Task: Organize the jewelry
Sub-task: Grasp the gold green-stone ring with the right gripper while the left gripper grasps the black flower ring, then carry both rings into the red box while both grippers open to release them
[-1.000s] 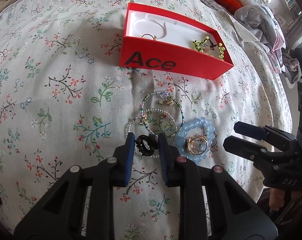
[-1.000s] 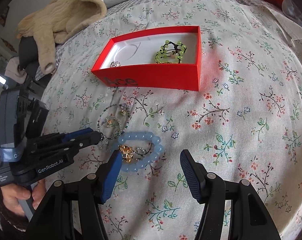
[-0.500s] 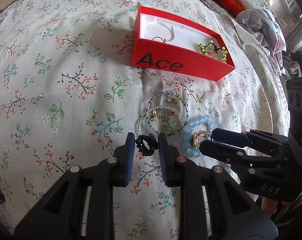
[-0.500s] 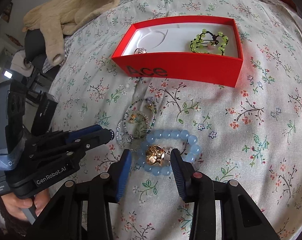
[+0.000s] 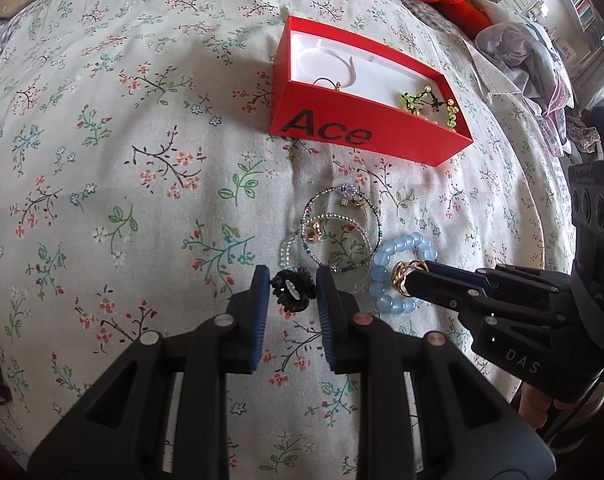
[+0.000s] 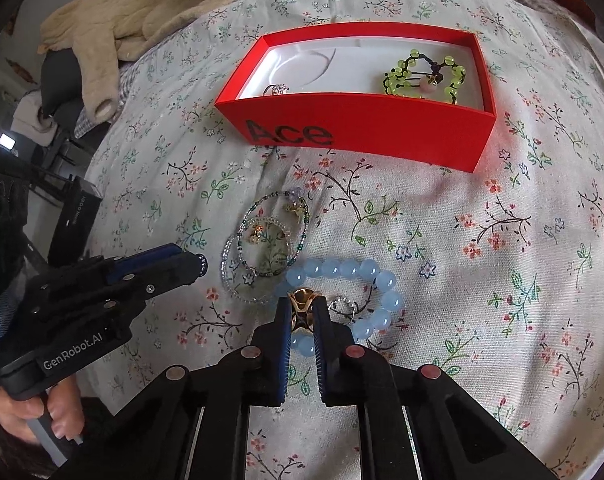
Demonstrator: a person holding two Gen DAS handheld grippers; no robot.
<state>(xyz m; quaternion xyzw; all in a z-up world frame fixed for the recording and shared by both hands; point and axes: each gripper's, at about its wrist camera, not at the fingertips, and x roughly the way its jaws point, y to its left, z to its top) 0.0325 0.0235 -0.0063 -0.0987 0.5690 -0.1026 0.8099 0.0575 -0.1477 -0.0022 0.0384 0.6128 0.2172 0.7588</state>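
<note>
Gold ring (image 6: pixel 302 303): now pinched by right gripper (image 6: pixel 302 312), lower centre; jaws closed in from wide.
Left gripper (image 5: pixel 293 289): narrow around black ring (image 5: pixel 294 290), unchanged.
Next: box (image 6: pixel 365 128).

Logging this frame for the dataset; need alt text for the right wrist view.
The right gripper is shut on a gold ring lying inside a blue bead bracelet on a floral bedspread. Beyond sits an open red box holding a green bead bracelet.

Right gripper (image 6: pixel 302 312) — now around gold ring (image 6: pixel 302 300)
</note>
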